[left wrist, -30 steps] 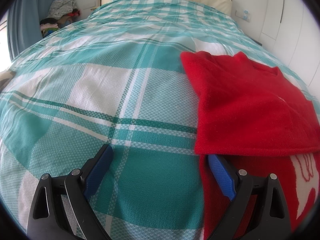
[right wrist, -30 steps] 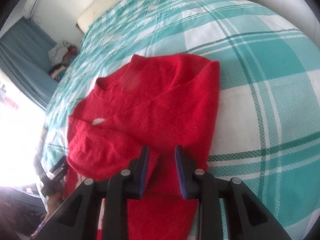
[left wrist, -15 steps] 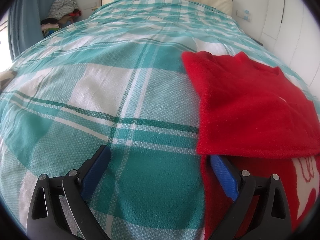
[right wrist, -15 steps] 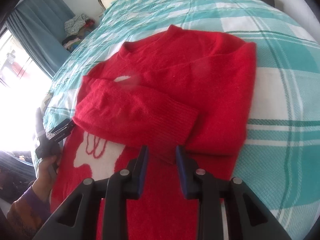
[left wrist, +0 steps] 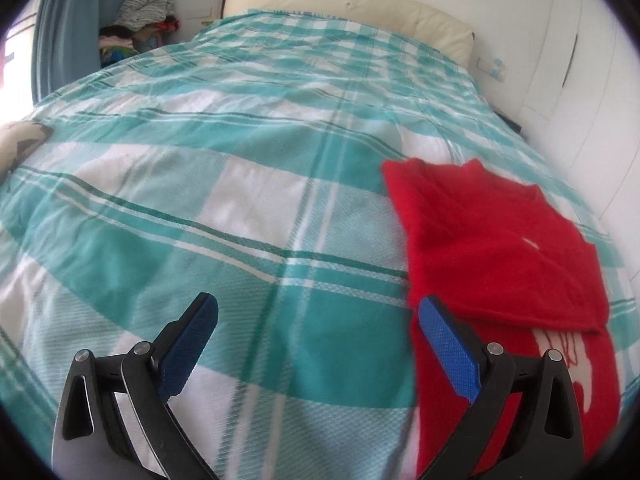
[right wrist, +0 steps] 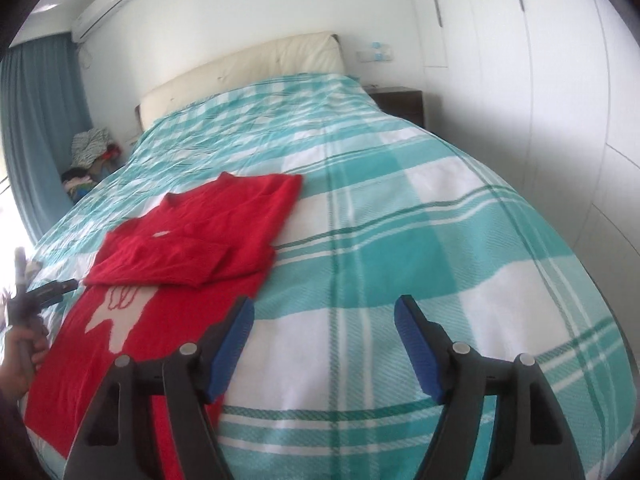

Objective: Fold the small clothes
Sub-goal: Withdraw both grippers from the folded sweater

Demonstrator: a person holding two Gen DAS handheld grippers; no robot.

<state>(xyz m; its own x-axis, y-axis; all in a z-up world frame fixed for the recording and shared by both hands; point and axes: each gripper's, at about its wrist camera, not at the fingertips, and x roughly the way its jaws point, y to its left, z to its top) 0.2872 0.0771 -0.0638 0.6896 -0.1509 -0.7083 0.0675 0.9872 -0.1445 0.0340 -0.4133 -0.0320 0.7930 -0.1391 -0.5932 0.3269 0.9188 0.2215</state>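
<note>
Red sweater (right wrist: 192, 240) sleeves look only loosely tucked, so with both tongs, left (left wrist: 316, 320) and right (right wrist: 324, 320), spread and empty, grabbing one hem layer probably undoes the fold.

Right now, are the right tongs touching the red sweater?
Cannot tell. In the right wrist view the open right tongs have nothing between them, but one finger overlaps the red sweater's edge.
</note>
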